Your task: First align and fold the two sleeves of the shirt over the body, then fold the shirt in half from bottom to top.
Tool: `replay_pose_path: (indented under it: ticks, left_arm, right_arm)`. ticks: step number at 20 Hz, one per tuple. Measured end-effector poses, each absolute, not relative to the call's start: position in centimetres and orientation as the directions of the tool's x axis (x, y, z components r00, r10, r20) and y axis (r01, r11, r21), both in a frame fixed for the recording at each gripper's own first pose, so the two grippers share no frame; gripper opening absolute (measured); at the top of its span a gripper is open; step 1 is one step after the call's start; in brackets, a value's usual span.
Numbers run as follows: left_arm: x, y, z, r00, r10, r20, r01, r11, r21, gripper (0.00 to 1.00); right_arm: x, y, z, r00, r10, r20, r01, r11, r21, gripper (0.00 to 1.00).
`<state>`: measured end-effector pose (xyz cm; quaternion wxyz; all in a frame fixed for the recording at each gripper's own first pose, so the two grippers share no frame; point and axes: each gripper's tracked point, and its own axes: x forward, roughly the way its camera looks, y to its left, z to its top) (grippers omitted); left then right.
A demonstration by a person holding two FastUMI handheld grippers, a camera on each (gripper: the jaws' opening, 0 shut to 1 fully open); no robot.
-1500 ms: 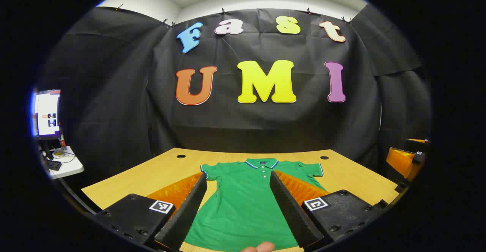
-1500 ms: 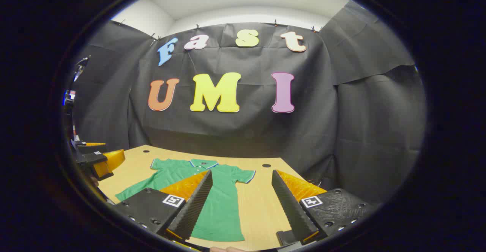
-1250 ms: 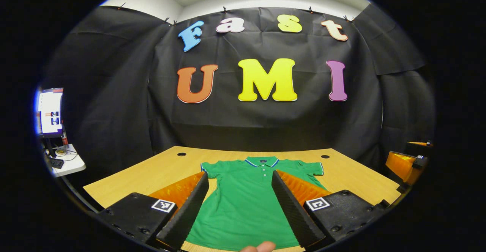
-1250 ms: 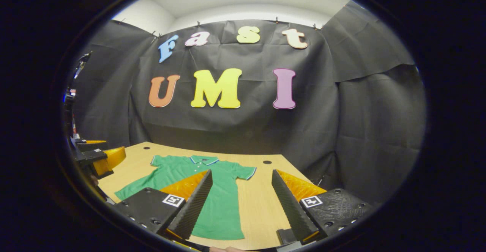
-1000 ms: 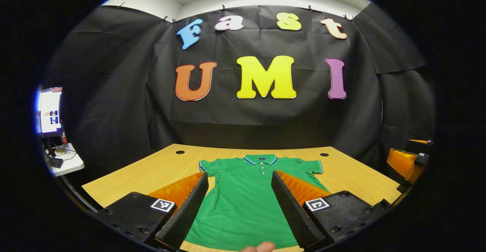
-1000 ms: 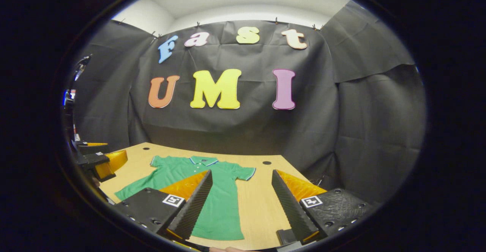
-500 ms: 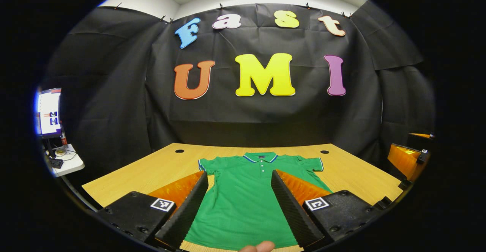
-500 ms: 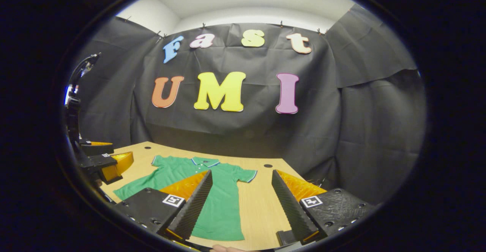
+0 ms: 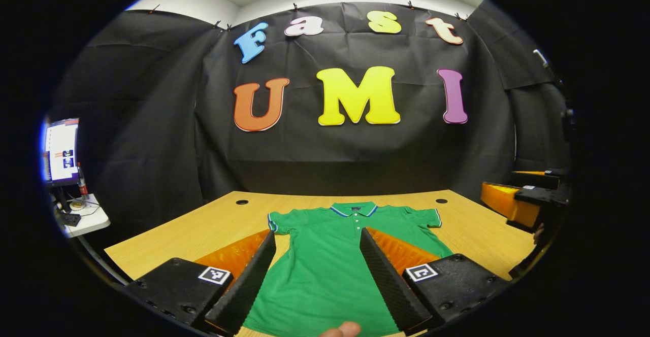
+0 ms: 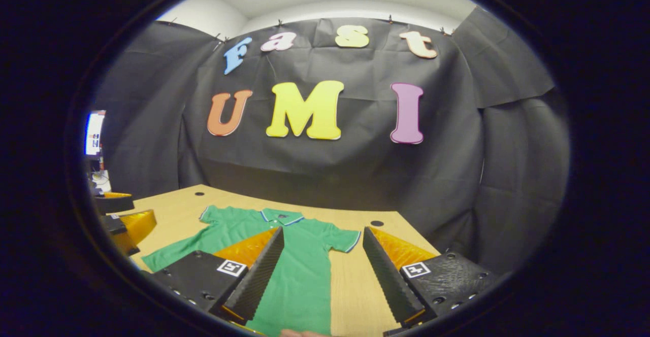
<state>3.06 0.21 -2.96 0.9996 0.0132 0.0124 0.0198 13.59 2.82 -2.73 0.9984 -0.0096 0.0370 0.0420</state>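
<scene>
A black-draped booth holds a wooden table [image 9: 203, 230], with a small side desk and monitor [image 9: 62, 150] off to one side.

In the left gripper view, a green shirt [image 9: 330, 271] lies flat and face up on the table, collar toward the wall, both short sleeves spread out. The left gripper [image 9: 317, 281] hovers over the lower body of the shirt, jaws wide and empty. The right gripper [image 9: 523, 202] is at the table's far edge.

In the right gripper view, the same shirt [image 10: 304, 271] lies left of centre. The right gripper [image 10: 322, 281] hangs above its side, jaws wide, gripping nothing; the left gripper [image 10: 122, 220] is at the rim.

The shirt looks light, soft and limp, likely to sag or wrinkle. Each sleeve hem [image 10: 351, 241] seems the best place to pinch, thin enough for narrow jaws.
</scene>
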Motion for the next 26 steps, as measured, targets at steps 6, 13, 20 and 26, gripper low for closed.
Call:
replay_pose_path:
  ticks: [6, 13, 20, 26]
  left_arm:
    - [4.8, 1.5, -4.0, 0.997, 0.071, -0.024, -0.070, 0.997, 0.025, 1.00]
    - [6.6, 2.0, -6.2, 0.995, 0.073, -0.074, -0.070, 0.997, 0.046, 1.00]
    - [7.8, 2.7, -8.8, 0.983, 0.092, -0.156, -0.089, 0.996, 0.028, 1.00]
    - [8.1, 2.1, -9.6, 0.981, 0.085, -0.175, -0.082, 0.996, 0.022, 1.00]
  right_arm:
    - [27.7, -1.0, -9.2, 0.963, -0.047, -0.267, 0.041, 0.999, -0.028, 0.95]
    - [38.3, -2.2, -15.6, 0.885, -0.124, -0.449, 0.120, 0.992, -0.038, 0.96]
    - [38.9, -3.4, -19.9, 0.816, -0.182, -0.549, 0.172, 0.983, -0.071, 0.88]
    - [40.4, -1.5, -20.4, 0.821, -0.087, -0.564, 0.155, 0.985, 0.074, 0.55]
